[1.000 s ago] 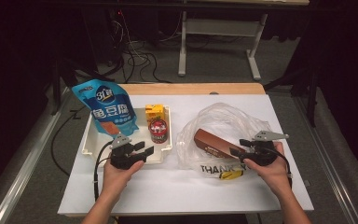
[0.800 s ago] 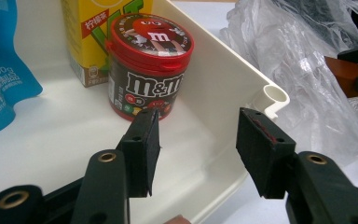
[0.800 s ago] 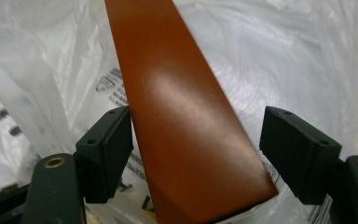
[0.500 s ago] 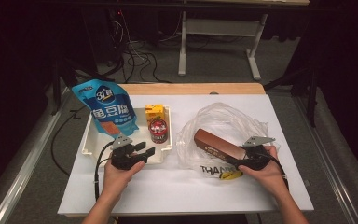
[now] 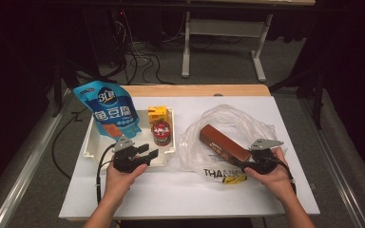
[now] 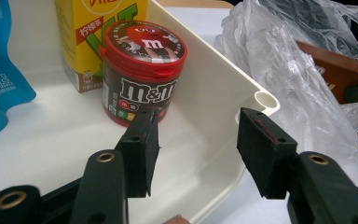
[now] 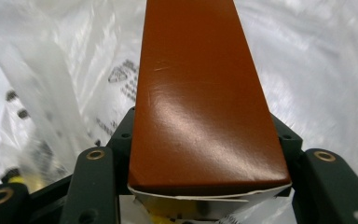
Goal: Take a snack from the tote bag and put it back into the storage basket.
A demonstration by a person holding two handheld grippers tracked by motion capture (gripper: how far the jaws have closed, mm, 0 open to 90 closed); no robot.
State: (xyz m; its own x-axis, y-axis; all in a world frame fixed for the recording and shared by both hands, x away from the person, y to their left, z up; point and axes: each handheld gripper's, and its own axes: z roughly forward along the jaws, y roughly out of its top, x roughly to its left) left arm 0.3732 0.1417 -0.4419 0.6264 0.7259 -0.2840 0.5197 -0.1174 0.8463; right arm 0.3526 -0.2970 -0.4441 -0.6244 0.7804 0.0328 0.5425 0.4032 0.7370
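the clear plastic bag lies spread on the white table right of the cream tray, and the long brown box rests on it – still mostly outside the mouth, i judge. the right gripper has just been closing and now clamps the box's near end, so push straight along its length and keep it level. the left gripper hangs open over the tray's corner near the m&m's tub – gripping nothing, free to hold the bag's mouth.

Brown box hides jaws' pads
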